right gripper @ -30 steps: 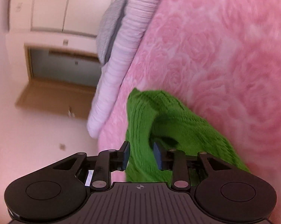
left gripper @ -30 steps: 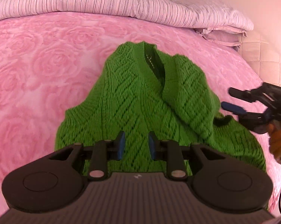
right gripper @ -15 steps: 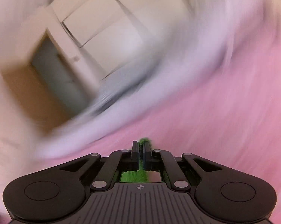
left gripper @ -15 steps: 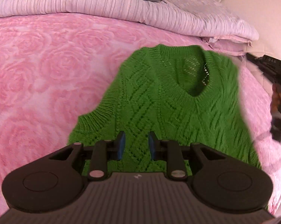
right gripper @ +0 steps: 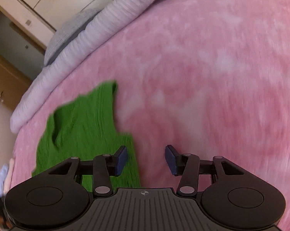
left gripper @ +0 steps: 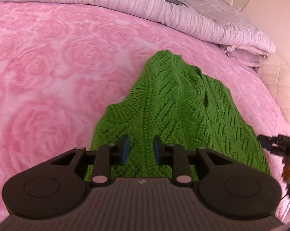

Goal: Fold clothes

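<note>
A green knitted sleeveless sweater (left gripper: 179,104) lies on the pink rose-patterned bedspread (left gripper: 48,73), folded lengthwise in half, its neck end pointing toward the pillows. My left gripper (left gripper: 140,150) is open and empty, hovering over the sweater's near hem. My right gripper (right gripper: 146,159) is open and empty above the sweater's edge and the bedspread (right gripper: 212,77); the sweater also shows in the right wrist view (right gripper: 83,127), blurred. The right gripper shows in the left wrist view (left gripper: 268,144) at the sweater's right edge.
A striped lilac duvet (left gripper: 125,2) and pillows (left gripper: 241,38) lie along the bed's far end. A quilted headboard or wall panel (left gripper: 279,88) is at the right. In the right wrist view a wardrobe and a doorway (right gripper: 14,44) stand beyond the bed.
The right gripper closed on the sweater's right side, carried it over to the left so the sweater is folded in half, then let go and opened. The left gripper stayed open and near the hem.
</note>
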Action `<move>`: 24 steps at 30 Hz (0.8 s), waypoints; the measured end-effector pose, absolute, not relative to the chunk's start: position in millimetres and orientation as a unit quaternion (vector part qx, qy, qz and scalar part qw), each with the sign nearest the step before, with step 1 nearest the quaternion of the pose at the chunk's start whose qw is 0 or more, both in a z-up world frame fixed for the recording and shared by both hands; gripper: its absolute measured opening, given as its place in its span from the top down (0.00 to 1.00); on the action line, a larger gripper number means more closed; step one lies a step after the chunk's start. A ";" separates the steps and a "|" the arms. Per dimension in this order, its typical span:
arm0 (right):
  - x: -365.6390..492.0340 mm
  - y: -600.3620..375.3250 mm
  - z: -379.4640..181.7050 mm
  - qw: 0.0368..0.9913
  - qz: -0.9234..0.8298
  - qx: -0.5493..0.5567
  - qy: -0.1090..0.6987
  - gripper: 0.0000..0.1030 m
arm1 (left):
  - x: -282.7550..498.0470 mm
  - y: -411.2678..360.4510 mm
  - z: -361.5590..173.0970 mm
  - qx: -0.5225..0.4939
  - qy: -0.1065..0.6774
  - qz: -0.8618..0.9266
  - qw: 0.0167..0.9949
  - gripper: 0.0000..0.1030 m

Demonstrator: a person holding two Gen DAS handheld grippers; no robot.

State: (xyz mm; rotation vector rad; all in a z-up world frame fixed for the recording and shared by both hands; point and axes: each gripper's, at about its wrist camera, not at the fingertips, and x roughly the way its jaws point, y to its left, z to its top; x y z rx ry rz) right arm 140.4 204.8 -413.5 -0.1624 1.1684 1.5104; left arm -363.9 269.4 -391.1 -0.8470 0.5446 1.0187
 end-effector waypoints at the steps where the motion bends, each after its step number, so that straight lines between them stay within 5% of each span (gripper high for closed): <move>1: 138.5 204.0 -413.2 0.570 0.650 -0.060 0.499 0.53 | -366.4 269.1 -390.6 -0.391 0.245 0.469 0.753 0.79; 3: 133.3 207.7 -413.9 0.546 0.661 -0.046 0.512 0.56 | -369.5 268.6 -388.9 -0.393 0.239 0.473 0.752 0.79; 4: 127.3 209.8 -414.7 0.533 0.670 -0.047 0.514 0.93 | -370.6 268.3 -387.6 -0.392 0.237 0.476 0.751 0.79; 5: 118.3 210.6 -412.8 0.534 0.678 -0.062 0.502 0.95 | -372.1 267.8 -385.6 -0.390 0.235 0.478 0.751 0.79; 9: 104.4 197.8 -391.5 0.627 0.649 -0.130 0.411 0.96 | -382.4 266.5 -379.5 -0.378 0.231 0.489 0.752 0.79; 24: 131.0 184.8 -401.3 0.647 0.596 -0.105 0.463 0.83 | -381.0 373.6 -418.4 -0.517 0.128 0.437 0.725 0.57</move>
